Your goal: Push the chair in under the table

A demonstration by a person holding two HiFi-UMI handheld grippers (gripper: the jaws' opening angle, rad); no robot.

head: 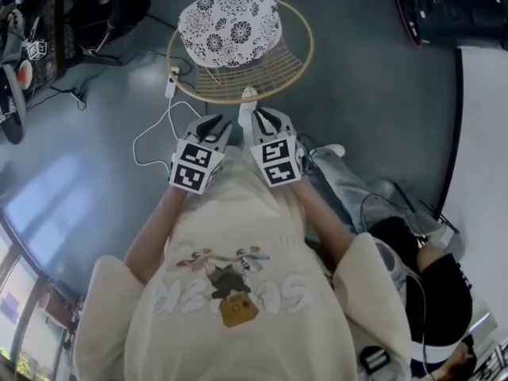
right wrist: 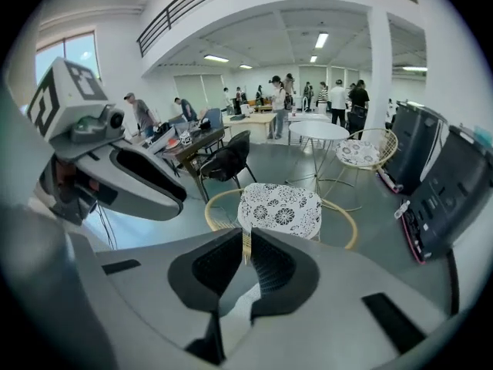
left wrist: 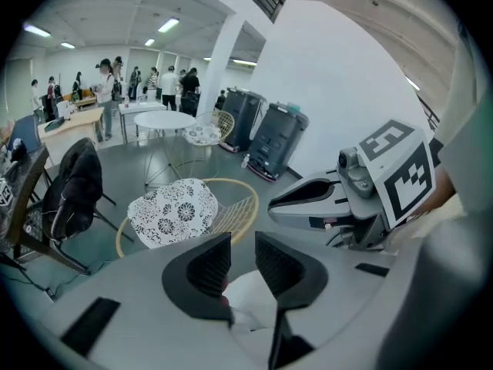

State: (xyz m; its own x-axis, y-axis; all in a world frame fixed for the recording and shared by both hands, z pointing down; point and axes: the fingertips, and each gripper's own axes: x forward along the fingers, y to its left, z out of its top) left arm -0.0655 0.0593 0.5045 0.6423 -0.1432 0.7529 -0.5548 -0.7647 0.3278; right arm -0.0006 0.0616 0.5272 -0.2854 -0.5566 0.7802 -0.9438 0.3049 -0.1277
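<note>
Jaws of the left gripper (head: 213, 125) stand slightly apart on nothing; the right gripper (head: 264, 119) is all but closed and empty. Both hover just short of the chair (head: 295, 74), with the table (right wrist: 319, 129) well beyond it. An off-centre shove could swing the chair aside, or the cable (head: 155, 129) beside it could snag its base.

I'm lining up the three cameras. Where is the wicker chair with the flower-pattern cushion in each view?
Head view: the wicker chair is at top centre, seen from above.
Left gripper view: it sits left of centre, at mid-height.
Right gripper view: it is near the centre, cushion facing the camera.
Shared landmark: the black case, to the chair's right in all three.
</note>
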